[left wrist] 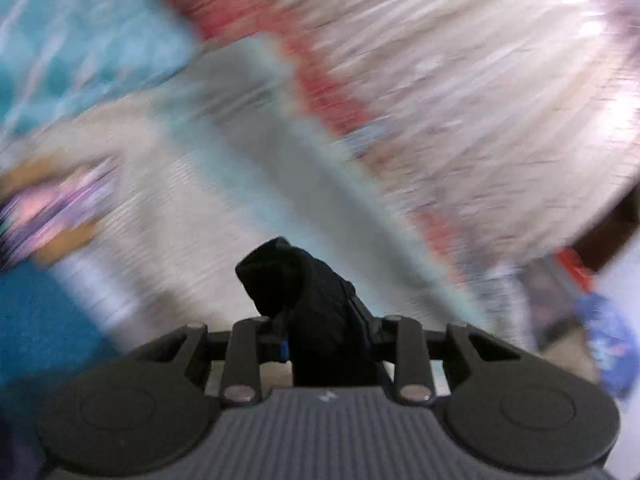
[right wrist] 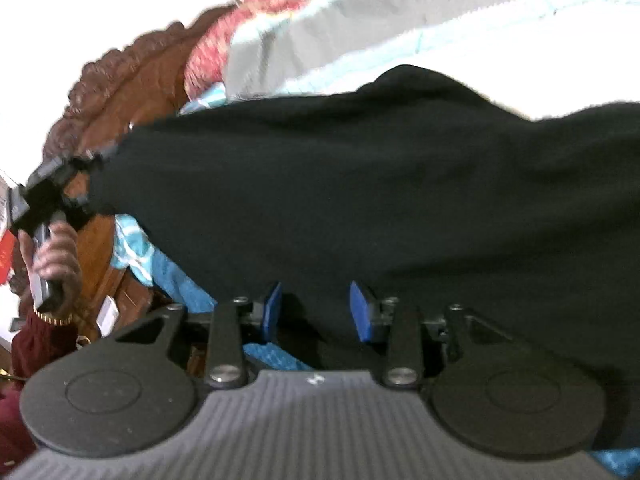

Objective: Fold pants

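pants (right wrist: 360, 184) hang black between my two grippers, stretched across the bed (right wrist: 320, 52) so a fold can be laid flat, i judge. my left gripper (left wrist: 320, 312) is clamped on a bunched corner of the cloth, keeping that end up. my right gripper (right wrist: 316, 308) stands parted, its blue pads (right wrist: 360, 312) either side of the near edge, not pinching it.

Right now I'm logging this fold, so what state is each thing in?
Left gripper: shut on a bunch of the black pants.
Right gripper: open, blue pads apart, black cloth between them, not pinched.
Black pants: unfolded, stretched between the grippers, lifted at the left end.
Bed cover: spread flat.
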